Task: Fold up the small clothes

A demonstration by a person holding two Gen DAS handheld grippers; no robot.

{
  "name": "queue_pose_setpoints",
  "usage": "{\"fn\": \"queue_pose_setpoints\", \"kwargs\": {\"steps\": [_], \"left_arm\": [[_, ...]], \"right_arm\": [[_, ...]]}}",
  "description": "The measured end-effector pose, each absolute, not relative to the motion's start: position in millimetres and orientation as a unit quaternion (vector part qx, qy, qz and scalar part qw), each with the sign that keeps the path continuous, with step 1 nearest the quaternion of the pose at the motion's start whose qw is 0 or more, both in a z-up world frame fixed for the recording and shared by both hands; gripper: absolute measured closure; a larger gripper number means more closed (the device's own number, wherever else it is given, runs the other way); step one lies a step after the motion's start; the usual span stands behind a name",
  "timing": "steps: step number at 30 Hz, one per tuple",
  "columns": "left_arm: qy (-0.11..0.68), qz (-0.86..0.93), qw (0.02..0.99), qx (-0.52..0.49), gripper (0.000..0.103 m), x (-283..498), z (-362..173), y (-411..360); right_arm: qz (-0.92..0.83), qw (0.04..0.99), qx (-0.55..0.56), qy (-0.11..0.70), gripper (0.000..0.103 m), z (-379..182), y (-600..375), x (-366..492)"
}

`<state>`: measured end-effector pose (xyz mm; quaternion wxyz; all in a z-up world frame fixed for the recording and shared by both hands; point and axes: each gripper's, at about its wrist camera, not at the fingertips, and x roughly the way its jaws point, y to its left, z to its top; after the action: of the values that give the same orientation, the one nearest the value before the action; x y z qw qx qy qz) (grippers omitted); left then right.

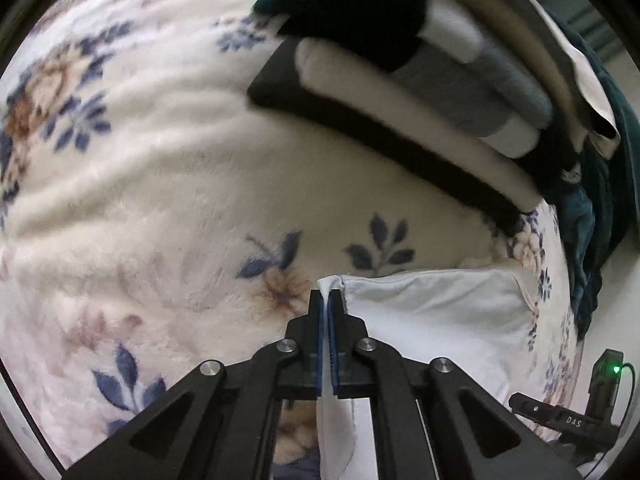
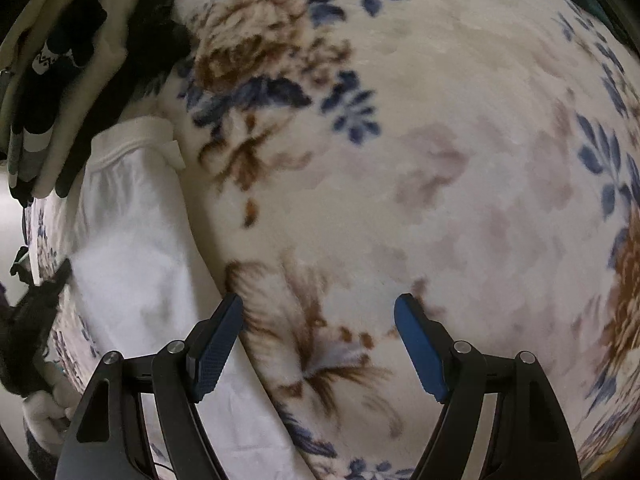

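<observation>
Left wrist: left tongs [image 1: 329,300] pinch the white garment's [image 1: 432,312] corner; right tongs [image 2: 318,312] gape beside it.

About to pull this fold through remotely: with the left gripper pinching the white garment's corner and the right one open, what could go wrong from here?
1. The left gripper holds only a thin corner of the white garment; a pull may slip it free.
2. The right gripper hangs open over the floral blanket, beside the garment's edge; closing here could pinch plush instead.
3. The stack of folded clothes sits close by; a wide sweep might topple it.

Fluffy, matt floral blanket [image 1: 168,184]; smooth white cloth garment [image 1: 436,312]; matt black plastic gripper arms with textured blue pads [image 2: 214,348].
</observation>
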<state>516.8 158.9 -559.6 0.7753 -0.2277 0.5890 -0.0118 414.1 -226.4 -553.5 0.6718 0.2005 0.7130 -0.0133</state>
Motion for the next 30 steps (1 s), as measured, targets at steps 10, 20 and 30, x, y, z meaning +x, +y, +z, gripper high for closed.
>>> {"fn": "queue_pose_setpoints", "kwargs": {"steps": [10,20,30], "left_arm": [[0.6,-0.076,0.742,-0.289,0.039,525.1,-576.4,174.3],[0.585,-0.116,0.777,-0.2,0.09,543.1,-567.4,142.6],[0.55,-0.117,0.804,-0.194,0.098,533.2,-546.8,135.9]], "right_arm": [[0.109,0.686,0.248,0.675,0.023,-548.2,-199.8,472.9],[0.193,0.671,0.299,0.65,0.029,-572.4,-170.4,537.2],[0.217,0.723,0.216,0.619,0.093,-541.6,-128.8,541.8]]}}
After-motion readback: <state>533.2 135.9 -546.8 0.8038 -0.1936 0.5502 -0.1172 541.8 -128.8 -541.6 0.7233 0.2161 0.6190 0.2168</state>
